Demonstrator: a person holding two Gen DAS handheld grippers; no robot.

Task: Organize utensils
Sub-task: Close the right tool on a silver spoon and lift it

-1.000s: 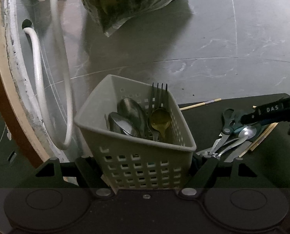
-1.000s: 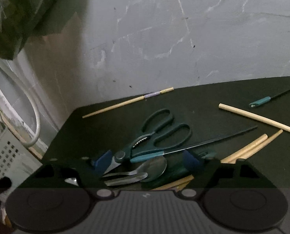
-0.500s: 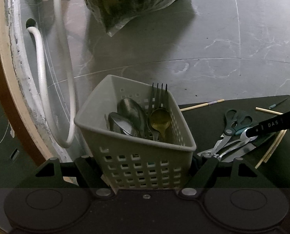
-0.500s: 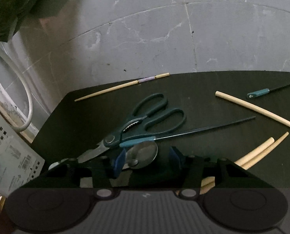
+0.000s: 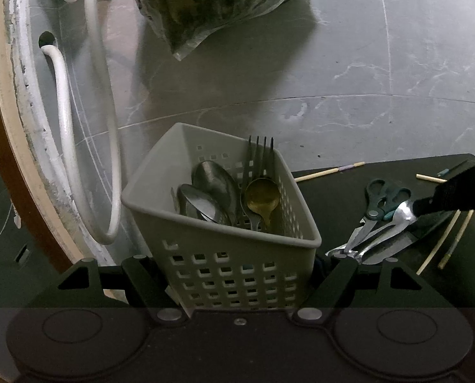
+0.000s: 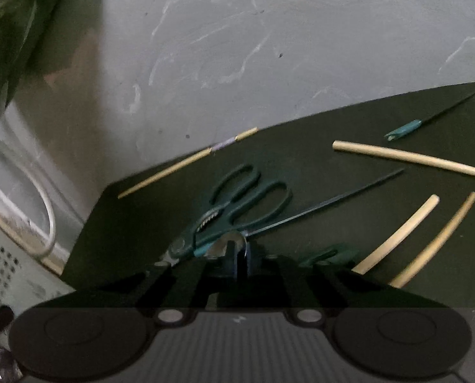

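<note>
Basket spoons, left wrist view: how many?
3. Front silver spoon overlaps rear silver spoon; gold spoon stands right of them, against the fork. More may hide deeper in the basket.

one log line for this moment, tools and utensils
left tool: shut on basket | right tool: just closed on spoon | scissors, chopsticks: on mat

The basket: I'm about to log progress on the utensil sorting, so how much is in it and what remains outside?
Done: the basket, clamped in the left gripper, holds a fork, two steel spoons and a gold spoon. In hand: the right gripper has just closed on a spoon. Left on the mat: scissors, chopsticks, and a thin dark skewer.
</note>
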